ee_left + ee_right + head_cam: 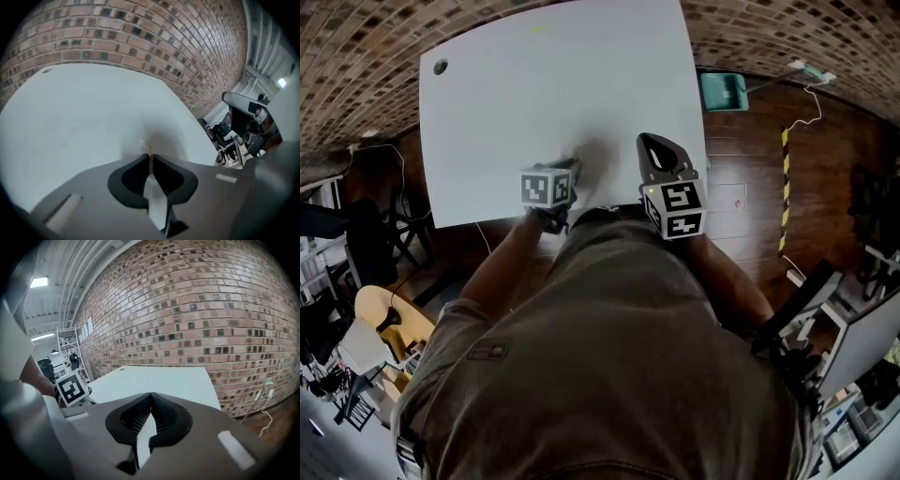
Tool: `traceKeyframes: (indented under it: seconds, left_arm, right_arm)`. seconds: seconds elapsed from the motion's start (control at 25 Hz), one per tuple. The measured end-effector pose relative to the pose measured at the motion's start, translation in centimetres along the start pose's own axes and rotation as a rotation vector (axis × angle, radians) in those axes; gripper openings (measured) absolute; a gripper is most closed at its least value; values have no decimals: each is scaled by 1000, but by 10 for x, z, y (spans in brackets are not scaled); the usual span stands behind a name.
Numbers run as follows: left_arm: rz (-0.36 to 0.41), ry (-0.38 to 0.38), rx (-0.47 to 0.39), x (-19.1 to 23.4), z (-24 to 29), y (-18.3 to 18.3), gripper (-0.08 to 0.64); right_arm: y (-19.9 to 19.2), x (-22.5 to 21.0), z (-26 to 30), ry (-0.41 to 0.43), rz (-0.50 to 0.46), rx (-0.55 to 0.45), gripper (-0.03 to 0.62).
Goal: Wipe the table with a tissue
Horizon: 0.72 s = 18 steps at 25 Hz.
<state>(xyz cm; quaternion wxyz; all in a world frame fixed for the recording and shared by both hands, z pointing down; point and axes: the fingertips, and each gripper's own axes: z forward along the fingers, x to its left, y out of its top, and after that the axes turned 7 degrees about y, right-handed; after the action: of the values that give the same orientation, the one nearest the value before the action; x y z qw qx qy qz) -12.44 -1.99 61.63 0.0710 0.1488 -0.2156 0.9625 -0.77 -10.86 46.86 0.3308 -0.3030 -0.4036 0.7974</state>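
2 grippers, 1 table, 1 tissue. L gripper (150, 153): jaws pinched together on a small whitish scrap of tissue (143, 143), which pokes out at the tips and rests against the white table (534, 94) near its front edge; most of the tissue is hidden by the jaws. R gripper (151, 396): jaws closed w/ nothing between them, held just right of the L one, above the tabletop & aimed toward the brick wall (211, 310). Each gripper carries 1 marker cube; the L one's cube (72, 387) shows in the right gripper view. Tabletop is plain, w/ 1 dark round hole (440, 67) at the far-left corner. Room: the brick wall runs behind the table, the floor is dark wood (750, 187), w/ 1 teal bin (724, 91) by the table's far-right corner, 1 yellow-black striped strip (785, 178) on the floor and 1 white cable (814, 103) near the wall.
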Motion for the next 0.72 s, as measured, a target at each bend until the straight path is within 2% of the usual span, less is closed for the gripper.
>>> traceKeyframes:
  seconds: [0.16,0.36,0.56,0.72]
  left_arm:
    - [24,-12,-41,-1,-5,1,31]
    - [55,-15,-182,-34,-34,14,31]
    - [111,50,-356,-47,-50,15,31]
    - [82,128,-475,-57,-78,14,31]
  right_arm:
    - [-4,7,-6,-19,-2,-4,14]
    - [-17,4,-29,-38,4,4,14]
    - [-31,5,-48,-10,-9,9,14]
    - [-33,12,-53,67,-21,-5,14]
